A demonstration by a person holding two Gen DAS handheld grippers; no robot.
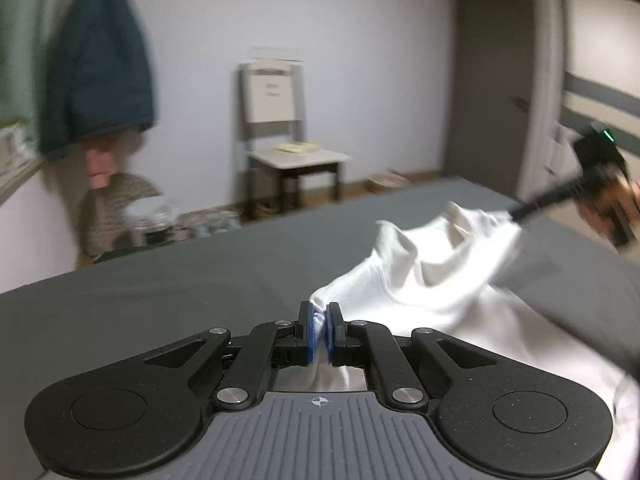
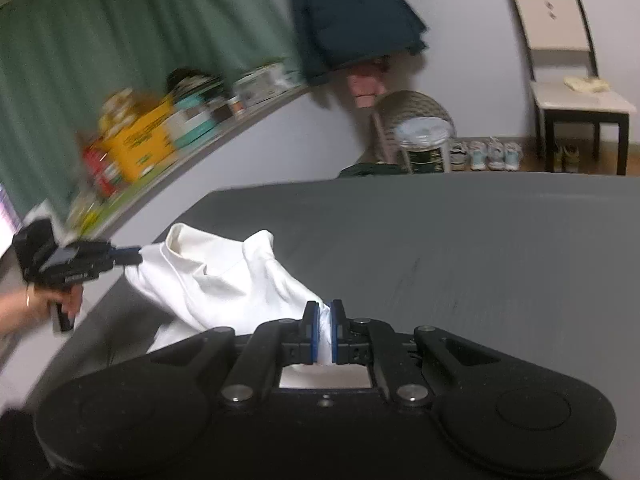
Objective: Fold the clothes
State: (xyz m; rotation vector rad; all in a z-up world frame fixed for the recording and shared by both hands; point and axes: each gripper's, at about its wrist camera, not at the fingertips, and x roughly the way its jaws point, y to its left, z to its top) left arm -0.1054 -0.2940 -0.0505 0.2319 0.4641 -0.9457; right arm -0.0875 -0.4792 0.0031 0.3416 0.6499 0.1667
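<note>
White garment (image 1: 432,264) hangs slung between both grippers above the grey bed (image 1: 180,280), bunched and creased, its lower part trailing toward the sheet. Left gripper (image 1: 319,330): jaws clamped on a pinch of cloth. Right gripper (image 2: 325,330): likewise closed on fabric. Two grips well apart likely serve to spread the cloth for laying flat; how far folding stands, these views cannot settle. Blur suggests motion

Both wrist views low, facing chair (image 1: 276,136), sharing bed (image 1: 200,272)
</note>
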